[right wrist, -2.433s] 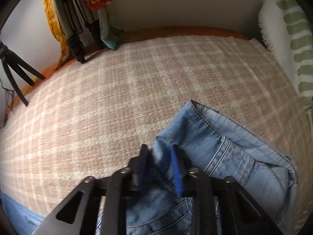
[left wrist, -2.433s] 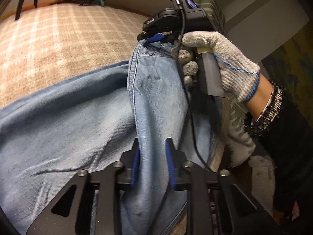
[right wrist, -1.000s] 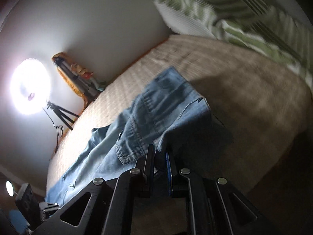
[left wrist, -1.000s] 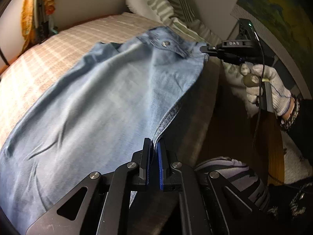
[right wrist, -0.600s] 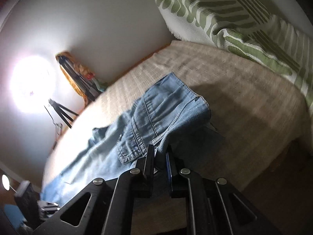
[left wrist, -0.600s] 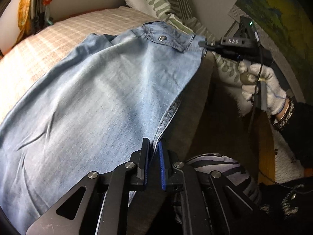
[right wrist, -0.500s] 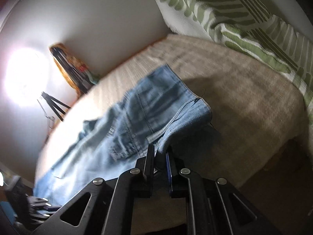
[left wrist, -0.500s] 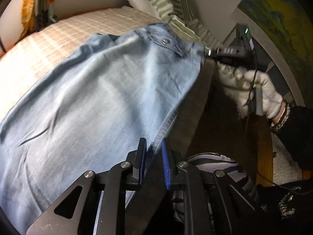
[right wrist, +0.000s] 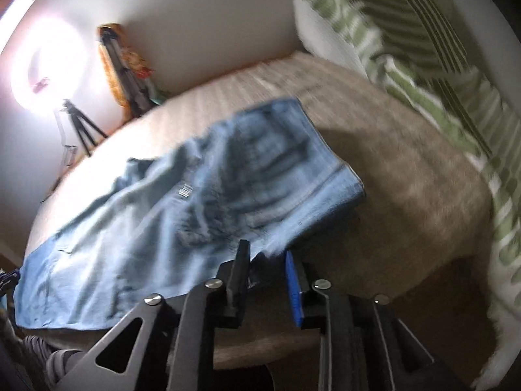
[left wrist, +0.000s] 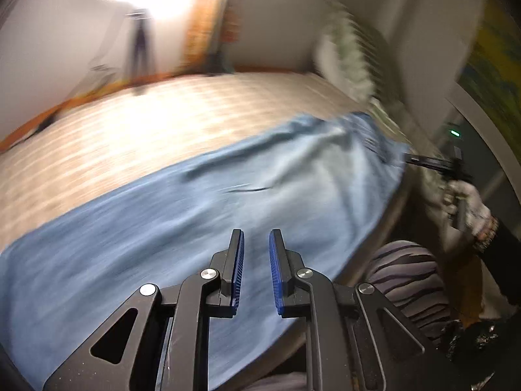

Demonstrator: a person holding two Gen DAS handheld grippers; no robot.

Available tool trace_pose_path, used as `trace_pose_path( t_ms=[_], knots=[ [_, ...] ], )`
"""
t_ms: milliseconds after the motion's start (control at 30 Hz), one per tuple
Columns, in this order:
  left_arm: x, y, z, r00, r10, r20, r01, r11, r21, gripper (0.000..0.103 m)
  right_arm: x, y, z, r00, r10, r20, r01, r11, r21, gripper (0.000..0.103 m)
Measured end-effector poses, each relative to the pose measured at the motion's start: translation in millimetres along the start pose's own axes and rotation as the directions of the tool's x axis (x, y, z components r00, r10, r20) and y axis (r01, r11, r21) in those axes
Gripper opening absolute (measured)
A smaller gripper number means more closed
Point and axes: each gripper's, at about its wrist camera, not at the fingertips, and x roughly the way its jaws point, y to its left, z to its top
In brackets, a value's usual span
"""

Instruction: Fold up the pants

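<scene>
We see the pants point(left wrist: 228, 202), light blue denim, lying spread along the near edge of the bed point(left wrist: 156, 120), one leg laid over the other so far as the blur lets us tell, with the waistband end toward the green-striped pillow point(right wrist: 423, 49) and the leg end running the other way. In the right wrist view the waistband corner lies just in front of the right gripper point(right wrist: 265, 260), whose fingers stand apart; a bit of the cloth edge seems to sit in the gap, but nothing presses on it. In the left wrist view the left gripper point(left wrist: 255, 254) hovers over the leg part, also parted and empty.

We judge the denim to be soft but weighty: it will drape and sag from any single pinch, and it should not slip much on the woven bed cover. The seams, hems and waistband are the thick, stiff parts, so those look like the best places to take hold, one corner in each claw, so the fold comes over flat.

Beyond the bed we see a bright ring light on a tripod point(right wrist: 78, 120) by the wall, and the person's striped knee point(left wrist: 407, 270) at the bed's edge.
</scene>
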Motion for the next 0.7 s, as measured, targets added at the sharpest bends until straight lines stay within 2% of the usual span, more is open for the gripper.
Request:
trace_pose_path(
  t_ms=[167,300,367,400,433,500,567,700],
  knots=[
    [-40.4,48.7,-30.6,0.988,0.122,0.092,-0.105,0.979,-0.175,0.015,-22.3,24.0,20.1,0.992,0.095,0.079,-0.089,0.994,-0.068,0.035],
    [-55.2,77.3,-50.7,0.976,0.193,0.102,-0.160,0.949,-0.271,0.021,-21.4,48.3,38.8,0.982,0.166,0.086,-0.154,0.979,-0.131,0.038],
    [-58.4,88.5,-62.6,0.972,0.211,0.100,-0.170,0.933,-0.318,0.022,-15.2,60.9,49.0,0.974,0.211,0.079,-0.197,0.967,-0.160,0.042],
    [-59.5,91.1,-67.7,0.970,0.221,0.096,-0.178,0.926,-0.332,0.022,-11.4,65.9,53.6,0.969,0.235,0.075,-0.219,0.960,-0.177,0.048],
    [-59.3,97.0,-75.6,0.968,0.236,0.086,-0.192,0.915,-0.354,0.022,-5.0,74.5,59.1,0.961,0.268,0.067,-0.250,0.947,-0.204,0.055],
    [-57.0,103.1,-85.7,0.966,0.247,0.072,-0.201,0.901,-0.384,0.022,12.9,91.7,69.6,0.947,0.320,0.032,-0.302,0.921,-0.247,0.060],
    [-55.3,110.6,-97.6,0.963,0.261,0.061,-0.213,0.884,-0.416,0.022,33.9,106.2,79.2,0.933,0.360,-0.022,-0.353,0.898,-0.263,0.060],
    [-56.7,120.9,-112.8,0.957,0.283,0.055,-0.228,0.860,-0.457,0.022,74.4,133.3,95.6,0.923,0.371,-0.100,-0.384,0.871,-0.308,0.060]
  ],
)
